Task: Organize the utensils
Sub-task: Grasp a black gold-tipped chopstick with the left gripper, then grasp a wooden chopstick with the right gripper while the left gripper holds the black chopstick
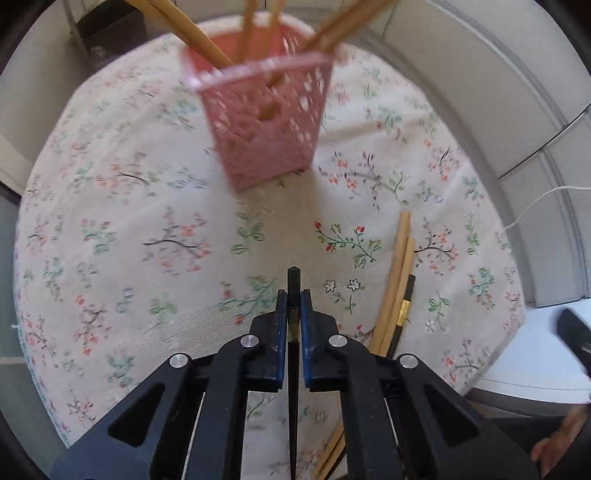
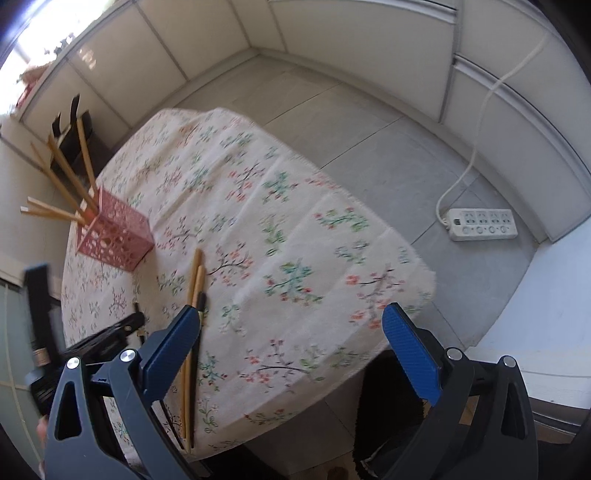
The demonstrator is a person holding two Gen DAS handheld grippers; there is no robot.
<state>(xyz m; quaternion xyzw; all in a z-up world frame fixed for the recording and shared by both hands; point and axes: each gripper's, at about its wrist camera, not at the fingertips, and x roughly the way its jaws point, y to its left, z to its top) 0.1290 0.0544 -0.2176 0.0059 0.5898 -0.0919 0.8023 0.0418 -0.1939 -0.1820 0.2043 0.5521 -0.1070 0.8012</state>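
A pink perforated basket [image 1: 264, 122] stands on the floral tablecloth [image 1: 147, 240] and holds several wooden chopsticks [image 1: 192, 31]; it also shows in the right wrist view [image 2: 116, 234]. My left gripper [image 1: 293, 295] is shut on a black chopstick [image 1: 293, 280], held above the cloth in front of the basket. Two wooden chopsticks [image 1: 397, 280] and one black chopstick [image 1: 404, 308] lie on the cloth to its right, also seen in the right wrist view [image 2: 194, 295]. My right gripper [image 2: 291, 317] is open and empty above the table's near edge.
The round table's edge [image 2: 406, 325] drops to a grey tiled floor. A white power strip [image 2: 482, 223] with its cable lies on the floor at the right. A dark chair [image 2: 68, 136] stands behind the table. White cabinet walls surround the area.
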